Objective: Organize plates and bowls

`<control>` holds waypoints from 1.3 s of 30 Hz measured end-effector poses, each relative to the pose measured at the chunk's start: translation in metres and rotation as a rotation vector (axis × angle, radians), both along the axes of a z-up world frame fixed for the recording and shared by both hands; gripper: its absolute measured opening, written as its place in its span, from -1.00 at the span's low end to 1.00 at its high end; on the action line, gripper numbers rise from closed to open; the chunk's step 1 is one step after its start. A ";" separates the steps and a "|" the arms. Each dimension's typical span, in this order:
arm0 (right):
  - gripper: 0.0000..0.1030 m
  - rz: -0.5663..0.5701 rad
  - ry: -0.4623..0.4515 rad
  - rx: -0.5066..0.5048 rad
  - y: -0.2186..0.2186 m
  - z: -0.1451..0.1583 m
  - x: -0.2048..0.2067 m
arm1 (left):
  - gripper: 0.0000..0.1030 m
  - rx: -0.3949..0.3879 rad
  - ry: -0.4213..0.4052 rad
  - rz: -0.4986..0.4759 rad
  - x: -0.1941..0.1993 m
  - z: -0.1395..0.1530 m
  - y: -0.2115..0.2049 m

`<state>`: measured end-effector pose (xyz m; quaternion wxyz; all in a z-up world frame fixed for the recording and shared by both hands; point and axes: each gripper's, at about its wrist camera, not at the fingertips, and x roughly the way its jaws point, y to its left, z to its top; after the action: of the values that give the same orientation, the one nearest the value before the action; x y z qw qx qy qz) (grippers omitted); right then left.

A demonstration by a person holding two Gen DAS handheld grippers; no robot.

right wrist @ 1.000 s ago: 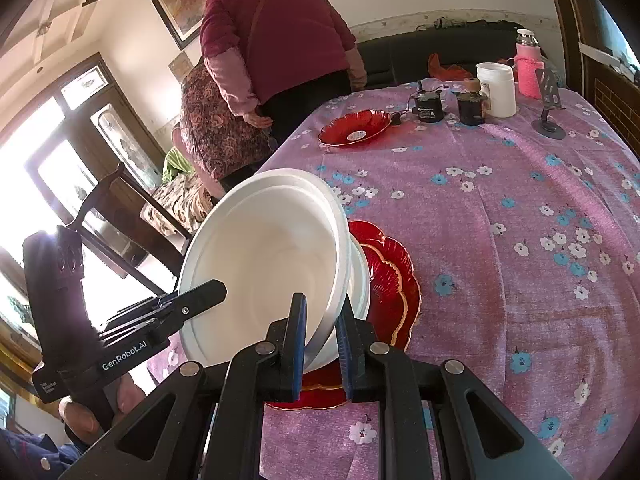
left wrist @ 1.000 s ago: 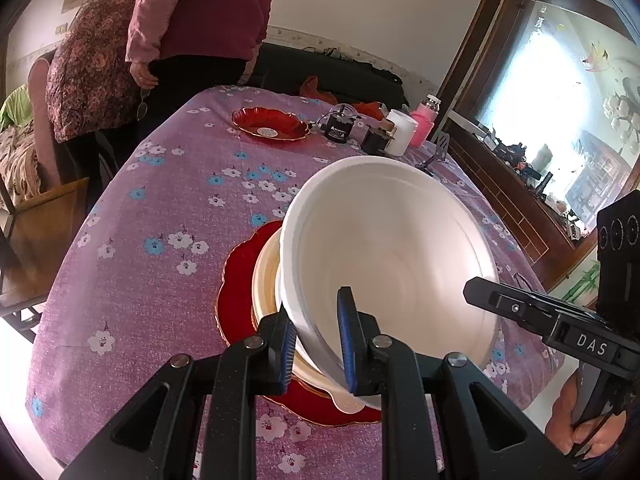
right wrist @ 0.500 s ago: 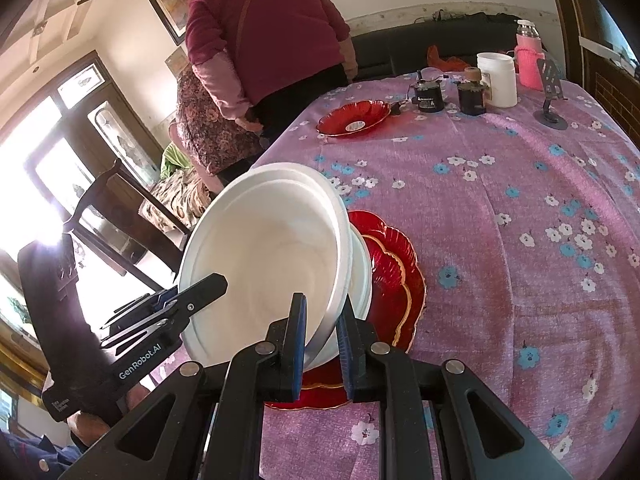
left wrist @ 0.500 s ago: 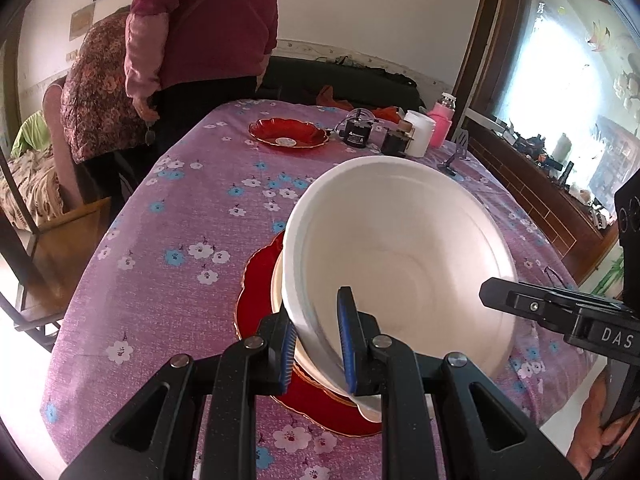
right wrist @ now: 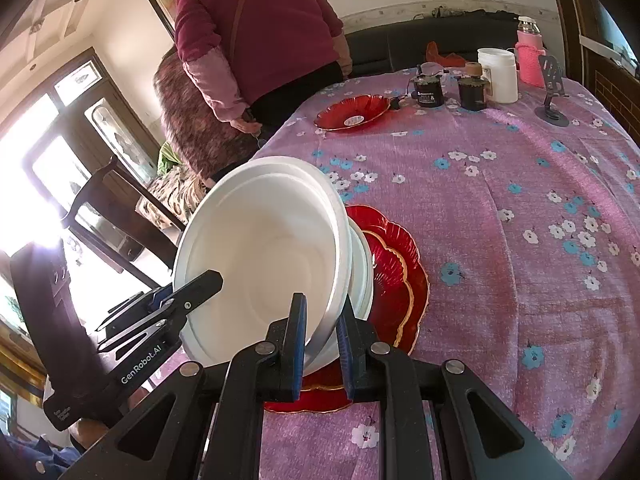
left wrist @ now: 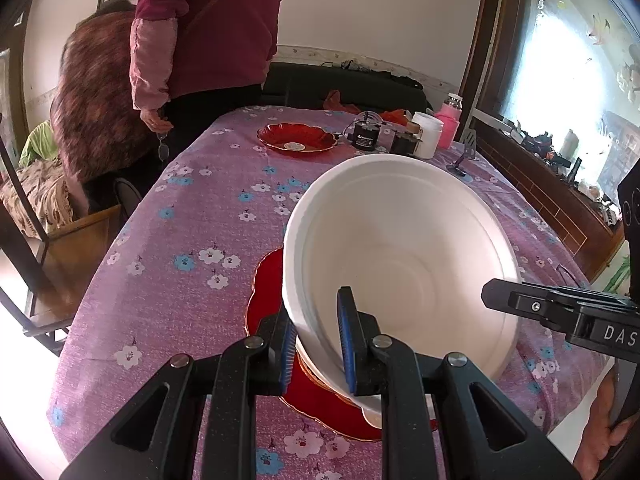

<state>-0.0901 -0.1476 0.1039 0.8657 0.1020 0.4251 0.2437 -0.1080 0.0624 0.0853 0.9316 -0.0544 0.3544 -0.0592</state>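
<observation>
A large white foam bowl [left wrist: 404, 252] is held tilted above a stack of white bowls and a red scalloped plate [left wrist: 264, 304] on the purple flowered tablecloth. My left gripper [left wrist: 316, 340] is shut on the bowl's near rim. My right gripper [right wrist: 320, 340] is shut on the opposite rim of the same bowl [right wrist: 264, 256]. The stack below shows in the right wrist view as white bowls [right wrist: 362, 276] on the red plate [right wrist: 396, 272]. A second red plate [left wrist: 296, 140] lies at the far side of the table.
Two people [left wrist: 208, 40] stand at the table's far left edge. Jars, a white tub [right wrist: 498, 74], a pink bottle [right wrist: 530, 60] and a phone stand [right wrist: 552, 92] are at the far end. A wooden chair [right wrist: 108, 216] stands by the left side.
Both grippers have lifted the white bowl a little and drawn back from the table. The bowl stays gripped on both rims. The people at the far edge have shifted.
</observation>
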 end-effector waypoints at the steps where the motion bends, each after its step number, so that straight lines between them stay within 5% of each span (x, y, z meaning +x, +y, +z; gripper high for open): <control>1: -0.66 -0.001 0.001 0.000 0.000 0.000 0.000 | -0.66 0.001 -0.001 0.001 0.000 0.000 0.000; 14: -0.66 0.003 -0.007 0.010 -0.002 0.003 -0.003 | -0.59 0.008 -0.010 0.004 -0.003 0.002 0.001; 21: -0.59 -0.004 -0.029 0.030 -0.011 0.010 -0.009 | -0.33 0.013 -0.041 0.018 -0.010 0.013 0.006; 30: -0.41 -0.090 -0.089 0.064 -0.049 0.026 -0.014 | -0.20 -0.110 -0.052 0.040 -0.014 0.035 0.048; 35: -0.41 -0.138 -0.023 0.027 -0.069 0.001 0.007 | -0.20 -0.161 0.016 0.157 0.002 0.022 0.089; 39: -0.41 -0.128 0.058 0.031 -0.071 -0.028 0.021 | -0.33 -0.234 0.126 0.140 0.018 -0.005 0.099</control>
<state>-0.0687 -0.2187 0.0756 0.8651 0.1497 0.4389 0.1912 -0.0895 0.1615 0.0805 0.8967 -0.1909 0.3981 -0.0313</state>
